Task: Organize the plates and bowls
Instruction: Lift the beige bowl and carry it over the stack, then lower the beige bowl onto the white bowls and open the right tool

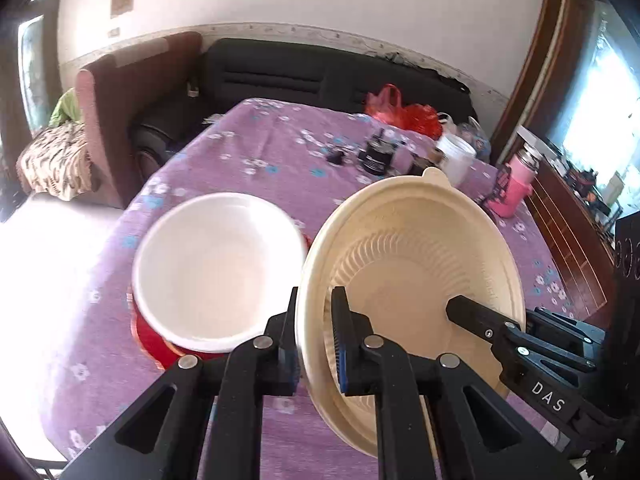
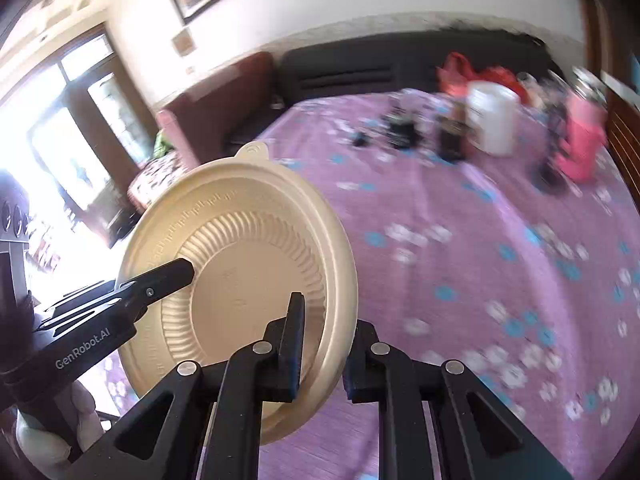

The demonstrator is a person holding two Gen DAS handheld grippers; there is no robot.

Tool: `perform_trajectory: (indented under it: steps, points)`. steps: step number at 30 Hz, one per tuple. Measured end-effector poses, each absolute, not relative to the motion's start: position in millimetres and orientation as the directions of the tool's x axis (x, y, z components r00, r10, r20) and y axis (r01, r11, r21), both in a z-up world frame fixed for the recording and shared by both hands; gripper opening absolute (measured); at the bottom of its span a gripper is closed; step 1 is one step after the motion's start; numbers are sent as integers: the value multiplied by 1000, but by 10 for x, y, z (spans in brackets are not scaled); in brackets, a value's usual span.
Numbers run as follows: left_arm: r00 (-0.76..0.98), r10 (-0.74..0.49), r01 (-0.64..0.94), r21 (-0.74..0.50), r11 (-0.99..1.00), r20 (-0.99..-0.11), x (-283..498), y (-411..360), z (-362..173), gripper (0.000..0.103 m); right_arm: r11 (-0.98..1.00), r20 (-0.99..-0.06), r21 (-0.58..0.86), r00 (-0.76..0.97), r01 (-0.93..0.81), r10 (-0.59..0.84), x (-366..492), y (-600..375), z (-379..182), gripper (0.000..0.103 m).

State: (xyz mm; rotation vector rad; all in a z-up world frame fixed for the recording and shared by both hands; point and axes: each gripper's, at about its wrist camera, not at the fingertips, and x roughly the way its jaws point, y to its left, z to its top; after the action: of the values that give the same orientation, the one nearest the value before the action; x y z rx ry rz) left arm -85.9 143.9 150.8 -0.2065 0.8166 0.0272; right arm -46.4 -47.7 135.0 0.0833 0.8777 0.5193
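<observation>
A cream ribbed bowl (image 1: 412,264) with a small tab on its rim hangs tilted above the table, held from both sides. My left gripper (image 1: 316,300) is shut on its left rim, one pad inside and one outside. My right gripper (image 2: 326,320) is shut on the opposite rim of the same bowl (image 2: 248,240). In each wrist view one of the other gripper's fingers (image 1: 472,312) (image 2: 172,276) reaches over the bowl's edge. A white bowl (image 1: 220,268) sits on a red plate (image 1: 152,340) on the table, left of the held bowl.
The table wears a purple flowered cloth (image 1: 260,148). At its far right stand a white jar (image 1: 456,156), a pink bottle (image 1: 516,188), a red bag (image 1: 400,110) and small black items (image 1: 376,156). A black sofa (image 1: 320,72) lies behind. A gloved hand (image 2: 52,432) holds the left gripper.
</observation>
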Motion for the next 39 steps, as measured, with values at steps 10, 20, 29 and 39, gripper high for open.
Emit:
perform_trajectory:
  steps: [10,20,29,39]
  points:
    - [692,42,-265,-200,943,-720,-918,2580,1539,14,809,-721,224,467,-543,512,-477,952,1397,20]
    - [679,41,-254,-181,950,-733,-614,2656,1346,16,858,-750,172,500,-484,432,-243,1213,1343,20]
    - [633,90,-252,-95,963,-769,-294,2507,1071,25,894,-782,143,505,-425,365,43,1129,1047,20]
    - [674,78,-295,-170,940,-735,-477,2758,1261,74,902,-749,12,593,-432,294,72,1307,1030,20]
